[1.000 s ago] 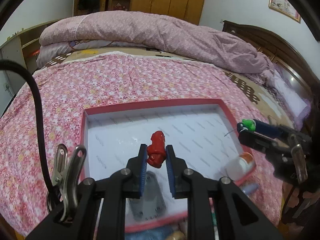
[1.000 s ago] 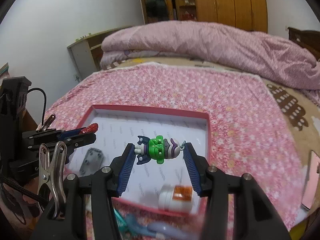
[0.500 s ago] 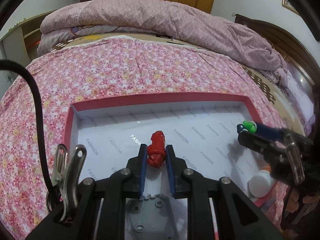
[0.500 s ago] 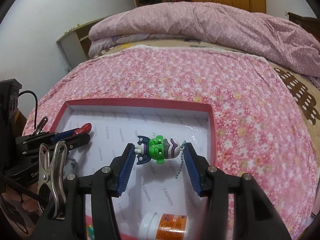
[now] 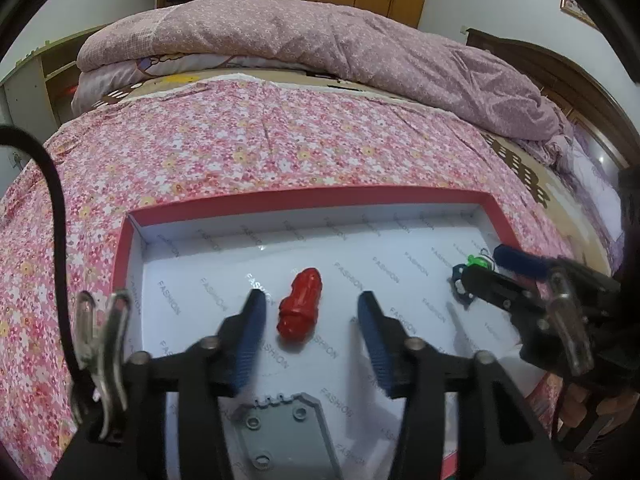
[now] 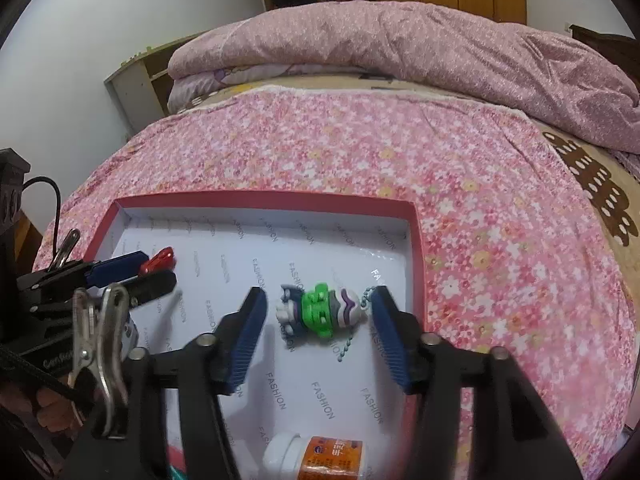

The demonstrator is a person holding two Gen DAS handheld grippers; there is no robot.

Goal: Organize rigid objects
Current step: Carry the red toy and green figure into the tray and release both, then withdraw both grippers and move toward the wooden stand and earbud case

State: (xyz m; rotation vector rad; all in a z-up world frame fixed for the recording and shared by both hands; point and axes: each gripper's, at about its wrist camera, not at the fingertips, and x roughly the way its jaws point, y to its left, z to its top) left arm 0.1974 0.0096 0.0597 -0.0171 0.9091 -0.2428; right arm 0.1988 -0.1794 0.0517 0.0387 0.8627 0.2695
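A red-rimmed box lid [image 5: 304, 197] with a white printed floor lies on the flowered bedspread. The red toy figure [image 5: 301, 309] rests on that floor between the fingers of my left gripper [image 5: 309, 300], whose jaws are opening and no longer press it. In the right wrist view the green, white and purple figure [image 6: 320, 313] with its bead chain lies on the floor of the lid [image 6: 416, 240]. My right gripper [image 6: 319, 300] straddles it with jaws opening, pads clear of it. Each gripper shows at the edge of the other's view.
A grey studded plate [image 5: 285, 436] lies in the lid near its front edge. A white bottle with an orange label [image 6: 316, 458] lies at the front right of the lid. A rumpled pink quilt [image 5: 320, 44] is piled across the far side of the bed.
Both grippers sank toward the lid floor, then their jaws spread. The red figure and the green figure left the pads and now lie on the white floor.
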